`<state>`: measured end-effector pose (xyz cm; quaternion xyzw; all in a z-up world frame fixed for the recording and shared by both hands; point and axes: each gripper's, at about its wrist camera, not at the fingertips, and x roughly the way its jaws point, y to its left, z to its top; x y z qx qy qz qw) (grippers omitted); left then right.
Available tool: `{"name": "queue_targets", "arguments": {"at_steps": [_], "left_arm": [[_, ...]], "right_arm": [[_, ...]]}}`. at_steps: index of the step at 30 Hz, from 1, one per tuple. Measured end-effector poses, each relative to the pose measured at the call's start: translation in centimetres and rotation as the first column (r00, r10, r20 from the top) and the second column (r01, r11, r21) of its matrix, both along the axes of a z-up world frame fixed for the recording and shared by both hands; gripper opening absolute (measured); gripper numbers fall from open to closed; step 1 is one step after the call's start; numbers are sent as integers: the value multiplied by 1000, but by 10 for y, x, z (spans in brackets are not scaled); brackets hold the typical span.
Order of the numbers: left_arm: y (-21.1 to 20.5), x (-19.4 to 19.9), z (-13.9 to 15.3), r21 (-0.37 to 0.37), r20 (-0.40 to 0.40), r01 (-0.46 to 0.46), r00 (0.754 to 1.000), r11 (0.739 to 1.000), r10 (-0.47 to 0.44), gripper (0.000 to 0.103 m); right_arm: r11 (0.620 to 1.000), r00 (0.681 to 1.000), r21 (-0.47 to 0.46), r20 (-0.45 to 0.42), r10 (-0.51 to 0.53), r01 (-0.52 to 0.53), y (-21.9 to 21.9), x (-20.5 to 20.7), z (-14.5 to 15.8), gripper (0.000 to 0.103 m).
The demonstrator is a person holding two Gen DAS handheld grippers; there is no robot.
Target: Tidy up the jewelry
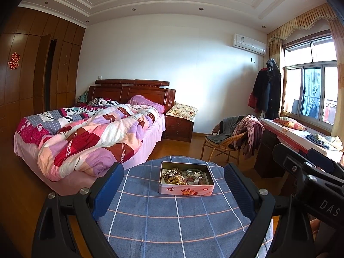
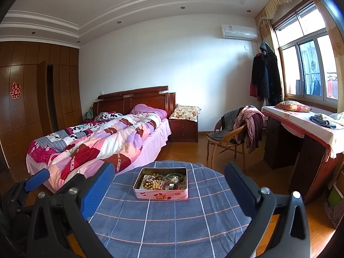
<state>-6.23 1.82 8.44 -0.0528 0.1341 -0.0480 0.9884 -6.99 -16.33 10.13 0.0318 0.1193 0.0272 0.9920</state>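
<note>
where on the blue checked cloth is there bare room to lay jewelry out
Bare cloth lies all round the tin: the widest patch is the near side, between tin and grippers; narrower strips run left and right. The tin's inside is crowded with beads.

Daylight was let in through the window [image 1: 309, 90] on the right, and the room was lit pretty evenly by it, no lamps needed. The panes were blown out to near white in both views, and a bright patch was thrown on the white wall [image 2: 193, 81] beside the headboard. The wardrobe [image 1: 32, 68] side was left noticeably dimmer. A soft shadow was cast on the wall behind the hanging coats [image 2: 265, 75]. Heavy fisheye bending was seen everywhere: ceiling lines were curved, and corners were swallowed by black vignetting. Focus was kept sharp at centre, with slight softness toward the edges.
</note>
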Motion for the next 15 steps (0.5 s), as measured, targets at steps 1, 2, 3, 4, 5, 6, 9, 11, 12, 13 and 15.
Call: {"name": "queue_targets", "arguments": {"at_steps": [1, 2, 3, 4, 5, 6, 9, 11, 12, 13, 15], "left_arm": [[0, 0, 0, 0, 0, 0, 1000, 1000, 0, 94], [0, 0, 0, 0, -1, 0, 1000, 1000, 0, 94], [0, 0, 0, 0, -1, 0, 1000, 1000, 0, 94], [0, 0, 0, 0, -1, 0, 1000, 1000, 0, 94], [0, 0, 0, 0, -1, 0, 1000, 1000, 0, 94], [0, 0, 0, 1, -1, -2, 1000, 1000, 2, 94], [1, 0, 0, -2, -2, -2, 1000, 1000, 2, 94], [0, 0, 0, -1, -1, -2, 1000, 1000, 2, 94], [0, 0, 1, 0, -1, -1, 1000, 1000, 1, 94], [0, 0, 0, 1, -1, -2, 1000, 1000, 2, 94], [0, 0, 1, 3, 0, -2, 1000, 1000, 2, 94]], "right_arm": [[1000, 1000, 1, 0, 0, 0, 0, 0, -1, 103], [1000, 1000, 1, -1, 0, 0, 0, 0, 0, 103], [1000, 1000, 1, -2, 1, 0, 1, 1, -1, 103], [1000, 1000, 1, -3, 1, -1, 0, 0, 0, 103], [1000, 1000, 1, -3, 1, -1, 1, 1, 0, 103], [1000, 1000, 1, -4, 0, 0, 1, 0, 0, 103], [1000, 1000, 3, -5, 3, -3, 0, 0, 0, 103], [1000, 1000, 1, -4, 2, -2, 1, 1, -1, 103], [1000, 1000, 1, -4, 2, -2, 0, 1, -1, 103], [1000, 1000, 1, -5, 2, -2, 1, 1, -1, 103], [1000, 1000, 2, -4, 1, -1, 1, 1, -1, 103]]}}
